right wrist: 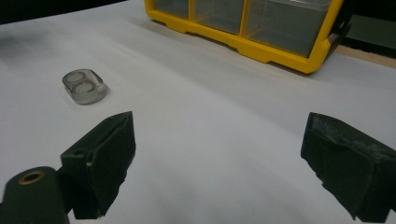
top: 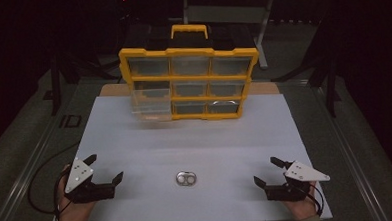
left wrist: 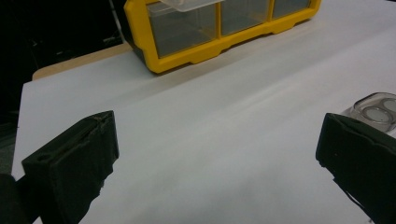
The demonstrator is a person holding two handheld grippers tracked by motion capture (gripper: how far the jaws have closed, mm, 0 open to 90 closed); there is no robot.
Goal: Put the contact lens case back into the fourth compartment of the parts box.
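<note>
A yellow organiser (top: 188,81) with clear drawers stands upright at the back of the white board (top: 135,138); its lower left drawer (top: 151,105) is pulled out. A small clear plastic piece with two round hollows (top: 186,178) lies near the front middle, between the grippers. My left gripper (top: 104,168) rests at the front left, open, with nothing between its jaws. My right gripper (top: 267,171) rests at the front right, open and empty too. The clear piece (left wrist: 377,109) lies just beyond the left gripper's right jaw. In the right gripper view the clear piece (right wrist: 84,86) lies ahead and left.
The white board lies on a darker table with metal rails along both sides (top: 31,162). A black box with a yellow handle (top: 189,33) stands behind the organiser (right wrist: 252,28). A cable (top: 37,182) trails off the left gripper over the board's left edge.
</note>
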